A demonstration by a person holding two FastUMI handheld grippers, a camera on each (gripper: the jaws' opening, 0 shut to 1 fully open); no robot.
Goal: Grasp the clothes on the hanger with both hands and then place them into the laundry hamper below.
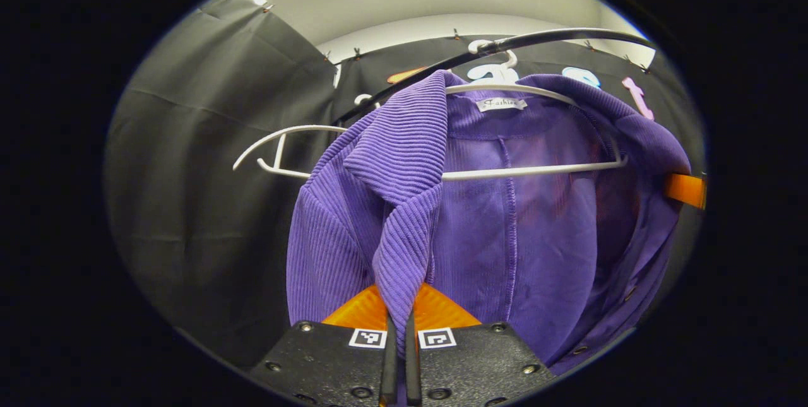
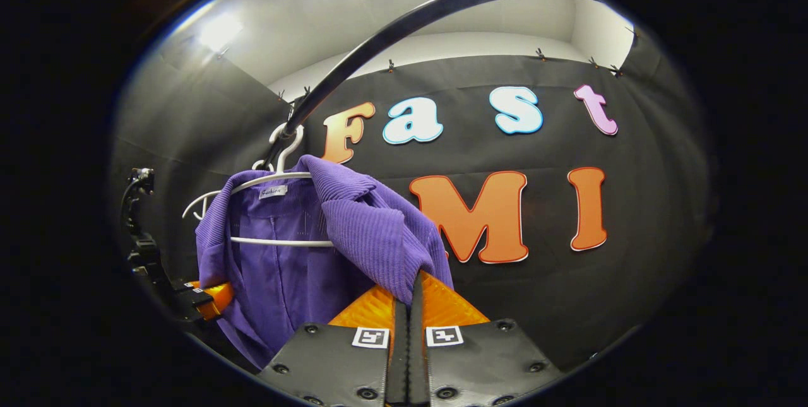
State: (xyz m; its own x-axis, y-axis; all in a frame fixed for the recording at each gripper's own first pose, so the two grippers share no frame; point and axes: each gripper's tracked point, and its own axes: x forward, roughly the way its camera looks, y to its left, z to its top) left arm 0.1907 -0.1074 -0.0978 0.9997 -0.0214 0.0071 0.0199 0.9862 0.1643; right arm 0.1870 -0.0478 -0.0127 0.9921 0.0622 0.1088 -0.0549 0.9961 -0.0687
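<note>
I see the purple jacket [image 1: 480,218] hanging on its white hanger [image 1: 530,170] from the dark rail [image 2: 404,22]. My left gripper [image 1: 399,312] pinches one front edge, my right gripper [image 2: 410,303] the other, both clamped.

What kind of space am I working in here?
Likely a cloth-walled recording booth, not a home: black cloth wall clipped up along its top, a dark clothes rail, and a purple jacket on a white hanger.
</note>
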